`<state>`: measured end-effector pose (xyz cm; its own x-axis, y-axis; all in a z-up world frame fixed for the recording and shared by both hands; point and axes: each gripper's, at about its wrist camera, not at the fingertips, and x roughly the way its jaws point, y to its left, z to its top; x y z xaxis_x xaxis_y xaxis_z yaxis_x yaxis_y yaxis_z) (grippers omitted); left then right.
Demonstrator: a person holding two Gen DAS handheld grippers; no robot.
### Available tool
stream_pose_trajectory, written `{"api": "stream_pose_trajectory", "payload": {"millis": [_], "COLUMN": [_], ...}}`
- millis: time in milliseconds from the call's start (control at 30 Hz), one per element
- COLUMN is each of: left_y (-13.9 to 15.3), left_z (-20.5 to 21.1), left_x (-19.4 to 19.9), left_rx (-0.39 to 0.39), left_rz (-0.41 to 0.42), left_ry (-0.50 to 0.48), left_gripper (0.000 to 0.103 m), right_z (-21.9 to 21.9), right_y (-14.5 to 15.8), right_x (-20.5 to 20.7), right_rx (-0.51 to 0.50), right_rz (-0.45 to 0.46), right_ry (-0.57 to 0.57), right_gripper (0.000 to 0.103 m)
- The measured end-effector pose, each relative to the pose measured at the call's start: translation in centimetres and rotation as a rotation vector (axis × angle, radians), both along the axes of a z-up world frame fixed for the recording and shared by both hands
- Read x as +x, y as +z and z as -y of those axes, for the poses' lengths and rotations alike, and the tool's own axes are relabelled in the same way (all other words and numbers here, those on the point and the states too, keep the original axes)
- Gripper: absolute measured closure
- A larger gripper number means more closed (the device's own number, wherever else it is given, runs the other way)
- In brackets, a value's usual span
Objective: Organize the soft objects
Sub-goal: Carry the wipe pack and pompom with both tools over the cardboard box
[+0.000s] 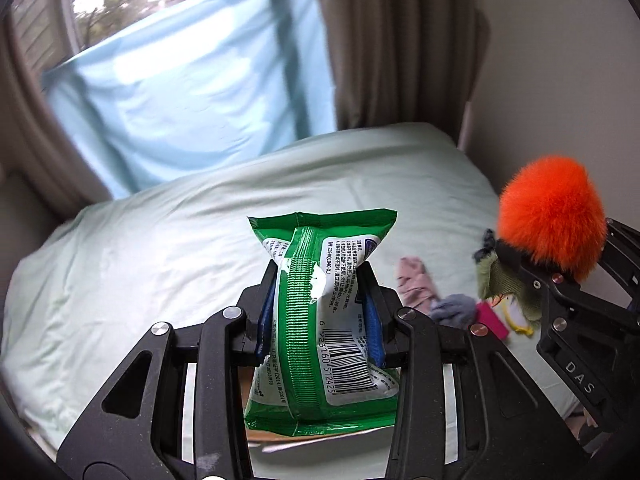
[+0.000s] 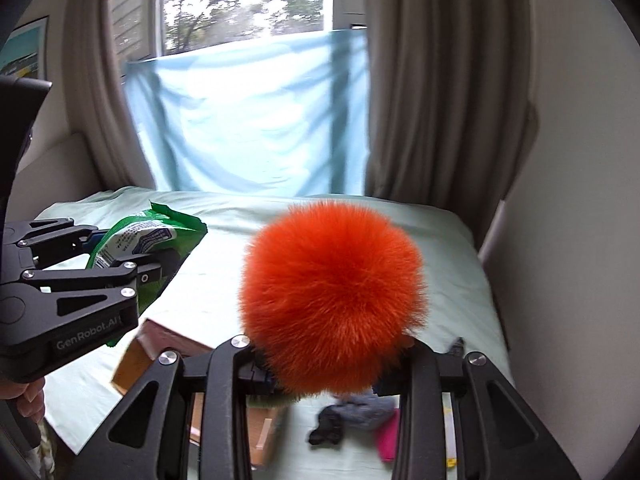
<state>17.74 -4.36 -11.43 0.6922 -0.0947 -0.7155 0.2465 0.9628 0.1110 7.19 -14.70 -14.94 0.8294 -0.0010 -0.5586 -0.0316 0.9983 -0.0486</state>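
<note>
My left gripper (image 1: 320, 304) is shut on a green and white wipes pack (image 1: 324, 320) and holds it upright above the bed; the pack also shows in the right wrist view (image 2: 140, 240), as does the left gripper (image 2: 132, 264). My right gripper (image 2: 324, 376) is shut on an orange fluffy pompom (image 2: 332, 300), held above the bed. In the left wrist view the pompom (image 1: 552, 220) sits at the right on the right gripper (image 1: 520, 268). A green knitted piece (image 1: 504, 284) hangs under it.
The pale green bed sheet (image 1: 160, 240) fills the scene. A pink cloth (image 1: 416, 284), a grey cloth (image 1: 452, 308) and a magenta item (image 1: 492, 320) lie on it at the right. A cardboard box (image 2: 152, 348) lies below the grippers. Curtains and a blue sheet (image 2: 252, 120) hang behind.
</note>
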Motion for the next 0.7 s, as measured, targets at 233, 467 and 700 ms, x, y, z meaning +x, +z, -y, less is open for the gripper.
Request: {"api": "stream_pose_trajectory", "payload": {"millis": [233,467,700], "left_y": [-3.5,-10.4,-18.3], "left_z": [-9.4,-14.6,-15.7], "left_x": [-0.6,0.7,2.6], "left_rx": [0.002,0.031,0.042], "left_rz": [-0.075,-0.203,-0.351], "left_ry": [0.090,0.075,-0.019], "left_gripper": [0.070,0.070,0.070], "right_z": [-8.1,-13.7,-14.9], "right_y": [-3.2,-9.3,-16.3], "right_x": [3.0,6.4,7.9], "right_rx": [0.019,0.011,0.053], "right_rz": [-0.085,-0.214,-0.366], "right_ry": [0.069,0.070,0.020], "right_gripper": [0.073,0.073,0.073]}}
